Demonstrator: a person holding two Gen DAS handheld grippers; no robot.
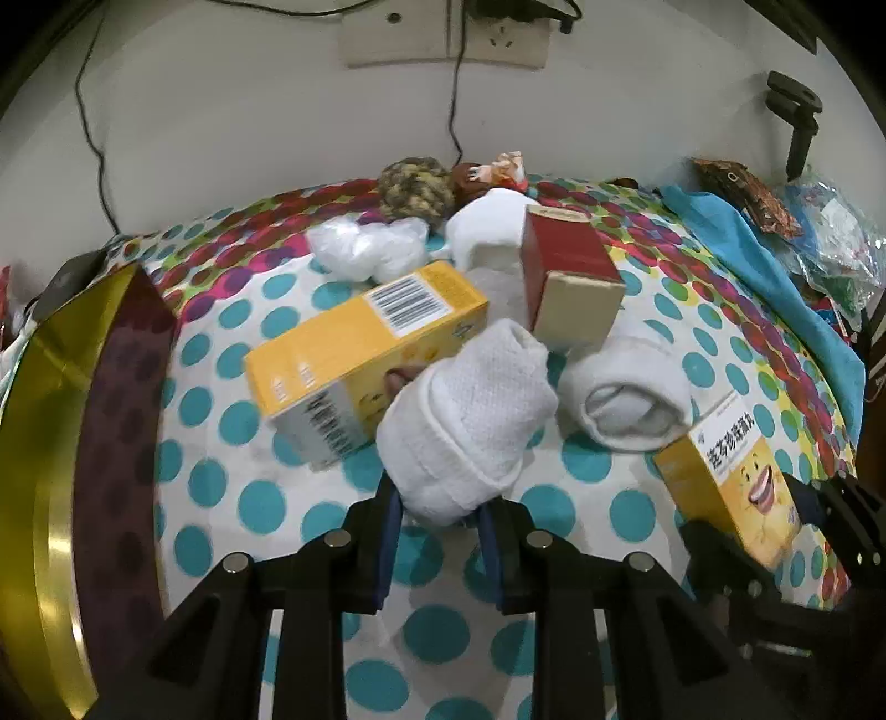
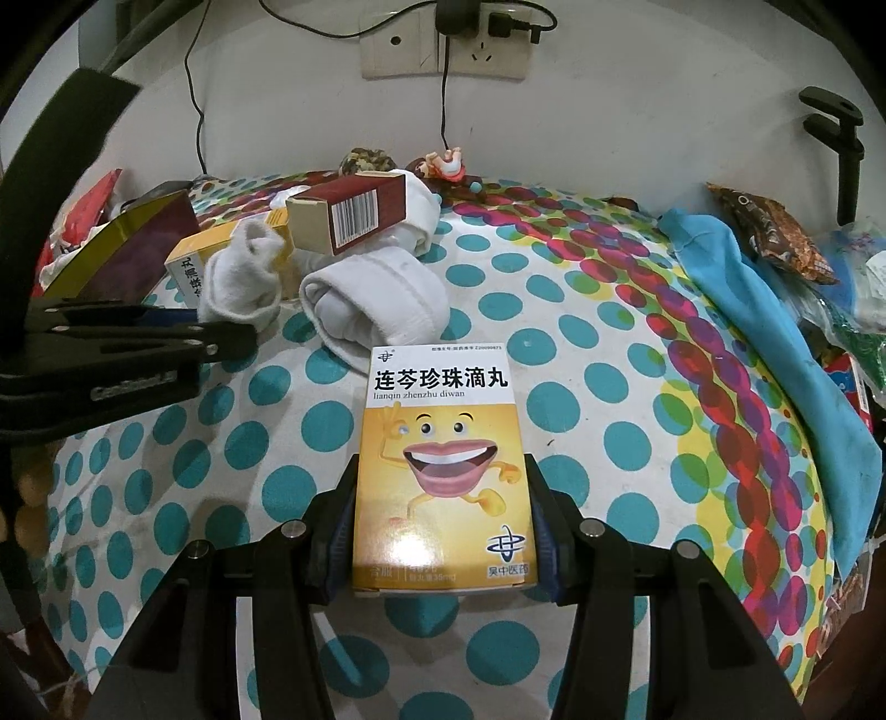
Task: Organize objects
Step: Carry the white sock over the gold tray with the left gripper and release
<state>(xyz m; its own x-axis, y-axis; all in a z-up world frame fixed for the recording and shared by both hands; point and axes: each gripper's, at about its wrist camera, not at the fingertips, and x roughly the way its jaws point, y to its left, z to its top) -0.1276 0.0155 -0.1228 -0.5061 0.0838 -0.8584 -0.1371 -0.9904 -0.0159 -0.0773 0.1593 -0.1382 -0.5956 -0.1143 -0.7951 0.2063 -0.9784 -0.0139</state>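
White rolled sock [image 1: 465, 421] sits clamped in the left gripper [image 1: 440, 518]; the right gripper [image 2: 443, 531] grips a yellow medicine box [image 2: 443, 471].

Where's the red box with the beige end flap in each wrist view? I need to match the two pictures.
Left wrist view: red box sits upper centre-right, propped on the rolled white socks, just beyond the sock in the left gripper.
Right wrist view: red box sits upper left, barcode facing the camera, above the same rolled socks.
Shared landmark: the wall socket behind the table.
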